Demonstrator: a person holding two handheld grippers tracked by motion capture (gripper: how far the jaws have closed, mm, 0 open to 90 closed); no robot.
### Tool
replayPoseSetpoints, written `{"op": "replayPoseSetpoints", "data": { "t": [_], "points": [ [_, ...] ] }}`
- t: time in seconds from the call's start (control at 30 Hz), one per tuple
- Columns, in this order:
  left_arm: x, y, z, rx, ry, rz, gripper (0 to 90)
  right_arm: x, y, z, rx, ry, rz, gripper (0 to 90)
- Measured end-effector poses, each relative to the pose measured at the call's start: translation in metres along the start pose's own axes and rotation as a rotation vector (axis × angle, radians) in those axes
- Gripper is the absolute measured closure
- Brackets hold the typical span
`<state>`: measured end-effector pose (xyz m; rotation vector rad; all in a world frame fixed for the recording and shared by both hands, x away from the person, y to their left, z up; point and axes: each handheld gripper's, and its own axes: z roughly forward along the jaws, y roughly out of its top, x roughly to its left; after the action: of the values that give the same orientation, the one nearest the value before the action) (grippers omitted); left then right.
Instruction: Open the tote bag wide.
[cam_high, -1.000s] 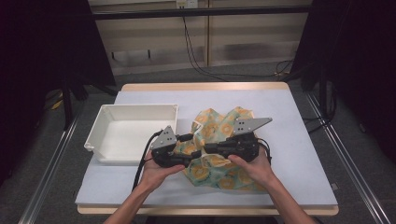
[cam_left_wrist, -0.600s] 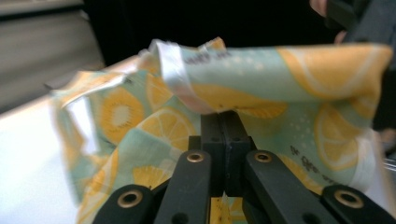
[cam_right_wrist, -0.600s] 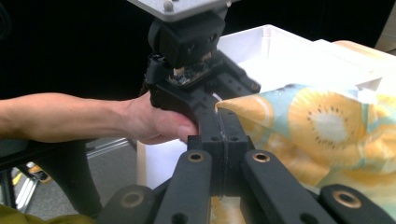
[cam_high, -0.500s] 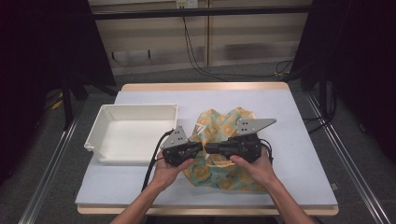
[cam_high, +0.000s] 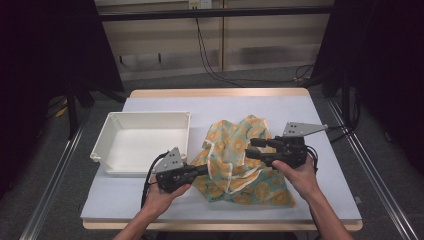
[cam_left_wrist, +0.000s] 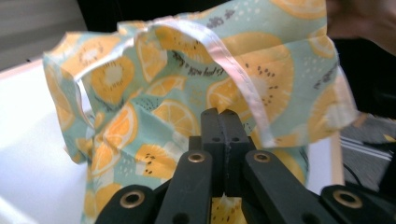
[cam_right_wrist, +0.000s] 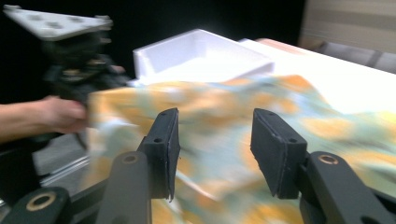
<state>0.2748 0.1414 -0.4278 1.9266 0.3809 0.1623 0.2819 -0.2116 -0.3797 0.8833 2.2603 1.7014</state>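
The fruit-print cloth (cam_high: 240, 160) lies rumpled on the counter (cam_high: 320, 115) just right of the white tray (cam_high: 145, 137), its left edge lifted. The left tongs (cam_high: 204, 170) are clamped tight on that edge, apparently to draw it out, while the right tongs (cam_high: 252, 148), which have just been opening, stand parted over the cloth, gripping nothing.

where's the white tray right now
In the high view the white tray sits on the left half of the table, just left of the fruit-print cloth.
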Motion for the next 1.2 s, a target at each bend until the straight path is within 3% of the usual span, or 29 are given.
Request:
{"op": "replayPoseSetpoints", "data": {
  "t": [0.13, 0.27, 0.47, 0.63, 0.7, 0.77, 0.83, 0.9, 0.97, 1.13, 1.2],
  "points": [
    [-0.003, -0.011, -0.007, 0.007, -0.034, -0.025, 90.0, -0.02, -0.004, -0.005, 0.046, -0.082, 0.012, 47.8],
    [-0.001, -0.019, -0.011, 0.03, -0.025, -0.029, 90.0, -0.033, -0.005, 0.001, 0.085, -0.138, 0.024, 40.9],
    [0.002, -0.027, -0.012, 0.053, -0.014, -0.039, 90.0, -0.058, -0.007, 0.006, 0.075, -0.219, 0.084, 30.7],
    [0.004, -0.029, -0.01, 0.047, -0.01, -0.052, 90.0, -0.069, -0.014, 0.025, 0.124, -0.191, 0.127, 29.4],
    [0.005, -0.03, -0.011, 0.053, -0.007, -0.05, 90.0, -0.069, -0.018, 0.034, 0.141, -0.176, 0.128, 36.7],
    [0.007, -0.031, -0.012, 0.051, -0.007, -0.056, 90.0, -0.066, -0.022, 0.042, 0.164, -0.149, 0.125, 50.6],
    [0.008, -0.032, -0.013, 0.05, 0.002, -0.068, 90.0, -0.063, -0.023, 0.043, 0.174, -0.139, 0.112, 72.2],
    [0.01, -0.032, -0.015, 0.036, 0.001, -0.083, 90.0, -0.058, -0.023, 0.039, 0.149, -0.128, 0.106, 88.3],
    [0.012, -0.032, -0.017, 0.012, 0.007, -0.102, 90.0, -0.054, -0.02, 0.029, 0.118, -0.13, 0.096, 90.0],
    [0.012, -0.03, -0.02, 0.002, 0.0, -0.098, 90.0, -0.039, -0.016, -0.009, 0.045, -0.14, 0.077, 90.0],
    [0.011, -0.03, -0.018, 0.005, 0.0, -0.103, 90.0, -0.026, -0.02, -0.027, 0.017, -0.146, 0.066, 90.0]
  ]
}}
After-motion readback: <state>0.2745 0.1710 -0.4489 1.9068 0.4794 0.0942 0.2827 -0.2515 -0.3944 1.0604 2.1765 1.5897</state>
